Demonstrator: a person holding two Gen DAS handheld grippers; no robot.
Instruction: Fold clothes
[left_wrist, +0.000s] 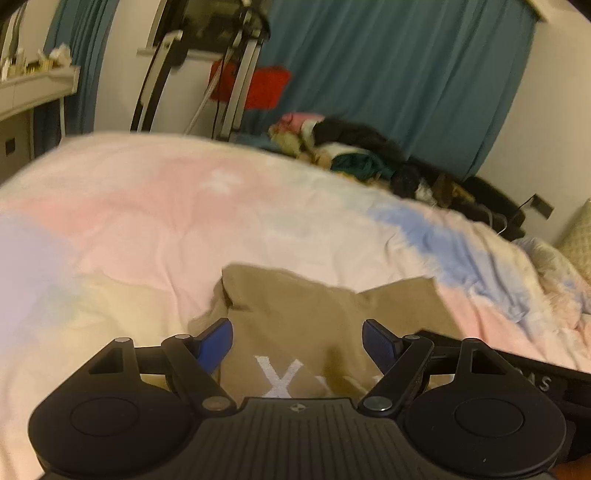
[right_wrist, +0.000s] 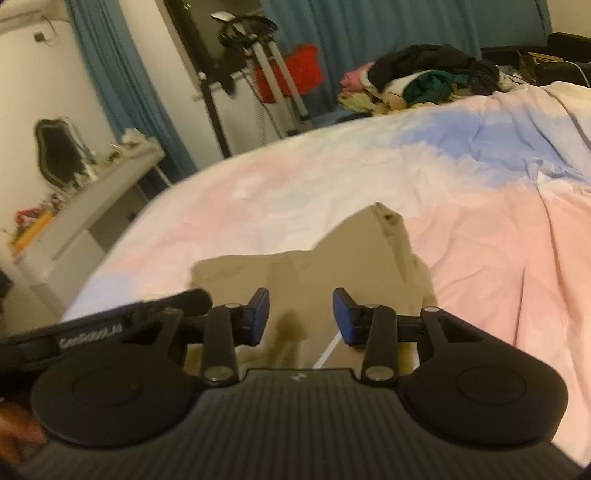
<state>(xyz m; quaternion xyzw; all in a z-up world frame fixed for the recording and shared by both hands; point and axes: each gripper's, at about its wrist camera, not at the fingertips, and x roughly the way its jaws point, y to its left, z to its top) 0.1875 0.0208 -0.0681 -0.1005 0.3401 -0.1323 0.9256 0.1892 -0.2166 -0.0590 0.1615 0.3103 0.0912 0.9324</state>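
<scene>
Left gripper (left_wrist: 297, 341), lower centre: jaws wide, empty, above a tan garment (left_wrist: 314, 310). Right gripper (right_wrist: 300, 317): jaws partly apart, gripping nothing.

Left hand-held gripper (left_wrist: 297, 341), right hand-held gripper (right_wrist: 300, 316): black ribbed bodies, blue pads, silver screws.

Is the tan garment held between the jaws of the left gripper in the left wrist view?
No, the left gripper has its jaws wide apart, and the tan garment lies loose on the bed cover below them.
</scene>
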